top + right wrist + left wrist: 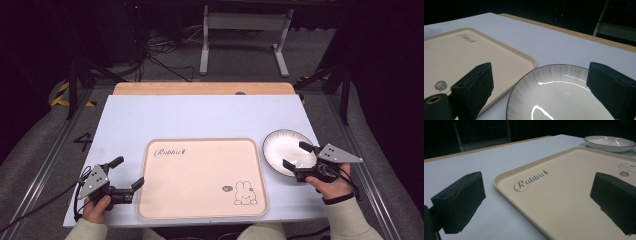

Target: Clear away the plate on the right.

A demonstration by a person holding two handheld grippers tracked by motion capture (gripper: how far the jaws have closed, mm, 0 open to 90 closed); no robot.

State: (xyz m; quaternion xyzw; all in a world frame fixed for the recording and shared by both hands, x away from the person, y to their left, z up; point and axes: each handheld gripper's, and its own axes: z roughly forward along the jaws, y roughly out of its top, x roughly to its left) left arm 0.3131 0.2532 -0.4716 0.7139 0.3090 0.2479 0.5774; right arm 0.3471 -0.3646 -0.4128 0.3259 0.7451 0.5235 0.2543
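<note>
— Grippers first, since they sit nearest the person: how do they stand?

— Left gripper (125, 173) is held low at the near left of the pale blue-grey table top (200, 115). Its two black jaws are spread wide with nothing between them; one jaw is over bare table, the other over the left edge of the tray.

— And the other one?

— Right gripper (298, 155) is at the near right, in the person's right hand (331, 186). Its jaws are also wide apart and grip nothing. They point over the near right part of the round white plate with the thin dark rim (289, 151), one jaw on each side of the plate's near portion in the right gripper view (559, 92). Whether a jaw touches the plate, I cannot tell.

— Where is that plate on the table?

— On the right side, just beside the right edge of the cream rectangular plastic tray with rounded corners (200, 200).

— What about the tray?

— It lies flat in the middle, with "Rabbit" lettering at its far left corner and a small rabbit drawing (243, 193) at its near right.

— Farther back?

— Light wooden strip (200, 88) along the table's far edge, then white metal frame legs (245, 30) on the dark floor.
</note>
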